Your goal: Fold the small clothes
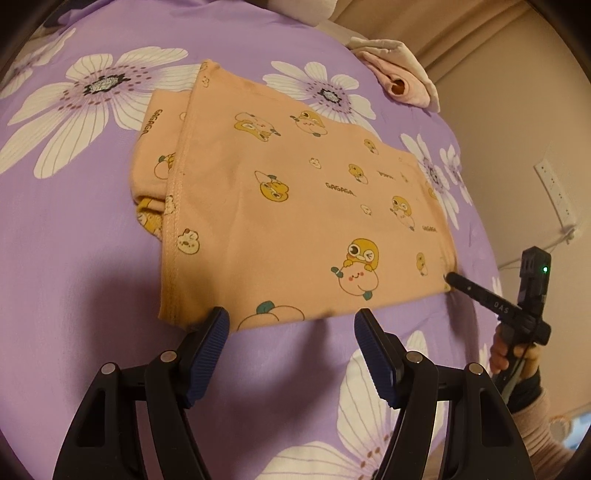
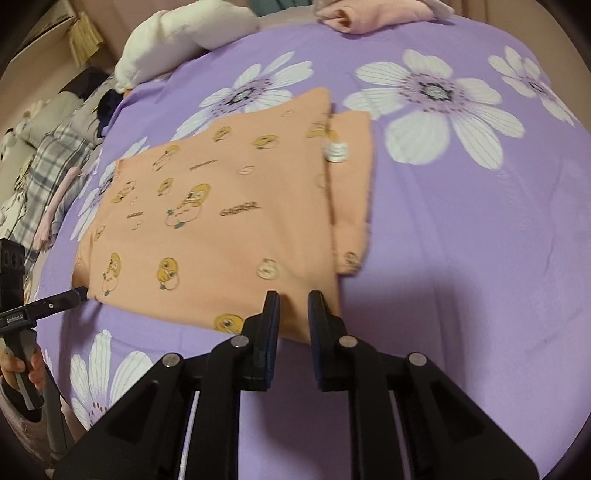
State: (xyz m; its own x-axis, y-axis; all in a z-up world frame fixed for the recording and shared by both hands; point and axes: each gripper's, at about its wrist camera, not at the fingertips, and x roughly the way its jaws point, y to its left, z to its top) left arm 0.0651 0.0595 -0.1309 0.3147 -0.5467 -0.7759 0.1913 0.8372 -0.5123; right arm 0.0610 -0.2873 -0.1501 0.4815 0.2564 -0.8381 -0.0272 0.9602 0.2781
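Observation:
A small orange garment (image 1: 280, 199) with cartoon chick prints lies folded flat on the purple flowered bedsheet (image 1: 74, 258). My left gripper (image 1: 291, 325) is open, with the fingertips at the garment's near edge and nothing between them. In the right wrist view the garment (image 2: 221, 229) lies ahead. My right gripper (image 2: 293, 299) has its fingers a narrow gap apart at the garment's near right corner, empty. The right gripper also shows in the left wrist view (image 1: 452, 277), with its tip at the garment's corner. The left gripper shows in the right wrist view (image 2: 79, 293), touching the garment's left corner.
A pink folded garment (image 1: 402, 77) lies at the far edge of the bed; it also shows in the right wrist view (image 2: 373, 14). A white plush pillow (image 2: 181, 37) and a pile of plaid clothes (image 2: 55, 155) lie beside the bed. A wall socket (image 1: 557, 192) is on the right wall.

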